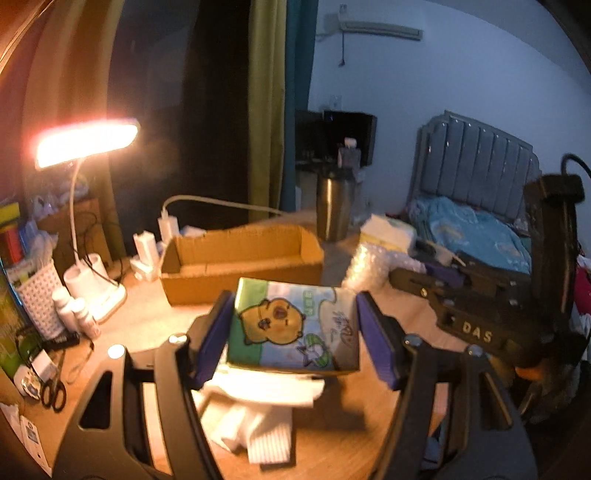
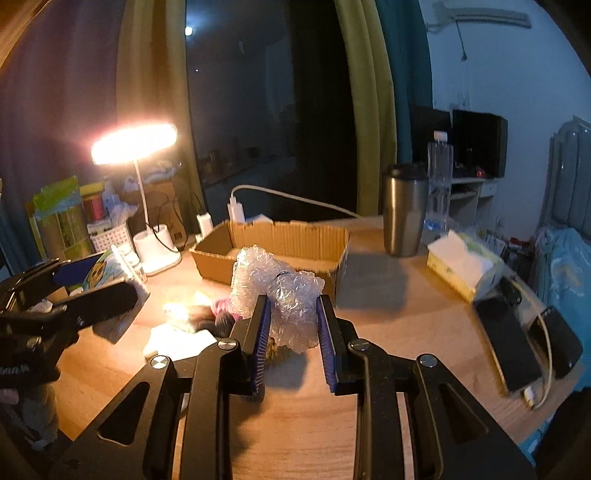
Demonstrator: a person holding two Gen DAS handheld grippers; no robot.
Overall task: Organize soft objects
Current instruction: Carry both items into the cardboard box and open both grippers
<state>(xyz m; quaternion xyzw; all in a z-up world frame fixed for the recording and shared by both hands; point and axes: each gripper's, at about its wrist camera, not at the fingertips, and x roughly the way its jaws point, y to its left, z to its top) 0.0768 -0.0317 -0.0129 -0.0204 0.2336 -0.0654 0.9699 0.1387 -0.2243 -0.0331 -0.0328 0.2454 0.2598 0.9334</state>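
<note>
Stuff under the left gripper (image 1: 295, 332) is blurry; it's clamping a tissue pack (image 1: 295, 326), cardboard box (image 1: 240, 258) at 12 o'clock, while the right gripper (image 2: 291, 325) squeezes bubble wrap (image 2: 280, 295)

We see a lit desk lamp (image 2: 135, 144) glowing at the left of the frame, olive curtains (image 2: 369, 110) around a dark window (image 2: 258, 92) at centre, a pale wall (image 1: 443, 81) with an air conditioner (image 1: 380, 29) (top right), and a padded grey headboard (image 1: 476, 158) right.
</note>
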